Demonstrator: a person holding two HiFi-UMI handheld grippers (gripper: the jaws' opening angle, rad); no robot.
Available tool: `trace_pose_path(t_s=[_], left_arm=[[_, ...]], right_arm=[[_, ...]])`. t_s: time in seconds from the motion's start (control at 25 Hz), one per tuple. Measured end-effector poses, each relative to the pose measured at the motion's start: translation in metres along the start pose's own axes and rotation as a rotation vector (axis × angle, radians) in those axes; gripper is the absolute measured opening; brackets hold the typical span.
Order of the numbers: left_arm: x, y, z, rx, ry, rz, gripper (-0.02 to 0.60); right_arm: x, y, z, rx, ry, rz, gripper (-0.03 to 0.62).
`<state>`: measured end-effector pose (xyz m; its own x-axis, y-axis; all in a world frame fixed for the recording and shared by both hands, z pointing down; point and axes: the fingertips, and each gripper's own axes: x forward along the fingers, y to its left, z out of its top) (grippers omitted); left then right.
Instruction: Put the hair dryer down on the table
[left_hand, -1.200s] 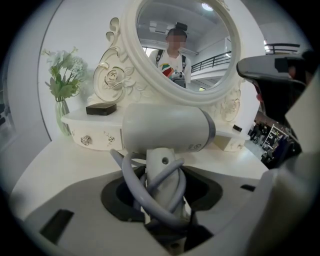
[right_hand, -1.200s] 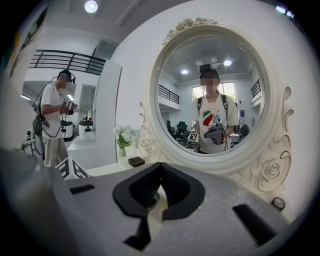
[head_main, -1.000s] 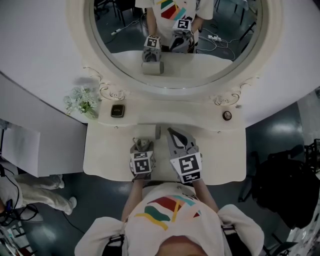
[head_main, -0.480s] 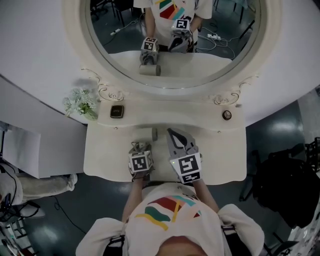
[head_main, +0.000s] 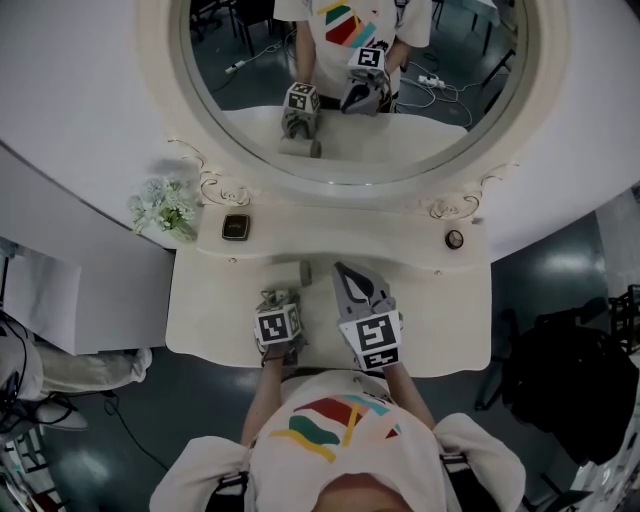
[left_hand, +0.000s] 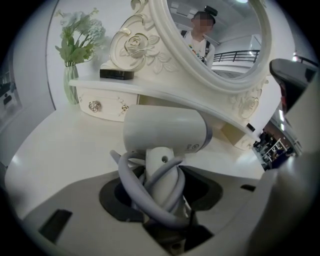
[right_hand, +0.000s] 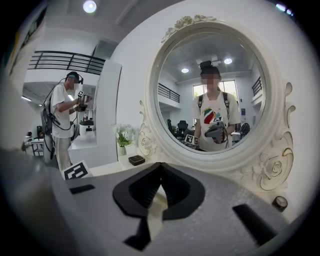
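Left gripper (left_hand: 161, 186) was clamped on the cord-wrapped handle of the hair dryer (left_hand: 165, 131), which was held upright over the table (left_hand: 55, 150). Right gripper (right_hand: 159, 170) was pressed together, empty.

hair dryer (head_main: 290, 271) over table (head_main: 440, 320) middle, flower vase (head_main: 163, 205) back left, box (head_main: 236, 226) beside it, mirror (head_main: 350, 90) behind

Soft, even indoor light; both gripper views bulge, darkening toward the corners.
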<state>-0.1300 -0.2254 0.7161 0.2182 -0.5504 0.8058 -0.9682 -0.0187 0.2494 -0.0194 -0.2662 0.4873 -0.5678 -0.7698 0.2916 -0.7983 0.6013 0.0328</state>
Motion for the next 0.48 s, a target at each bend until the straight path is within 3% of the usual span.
trace_pose_path(t_s=[0.48], left_arm=[[0.0015, -0.0037, -0.0023, 0.033, 0.036, 0.004, 0.205]], right_arm=[[0.0003, 0.0031, -0.003, -0.004, 0.006, 0.0, 0.0]])
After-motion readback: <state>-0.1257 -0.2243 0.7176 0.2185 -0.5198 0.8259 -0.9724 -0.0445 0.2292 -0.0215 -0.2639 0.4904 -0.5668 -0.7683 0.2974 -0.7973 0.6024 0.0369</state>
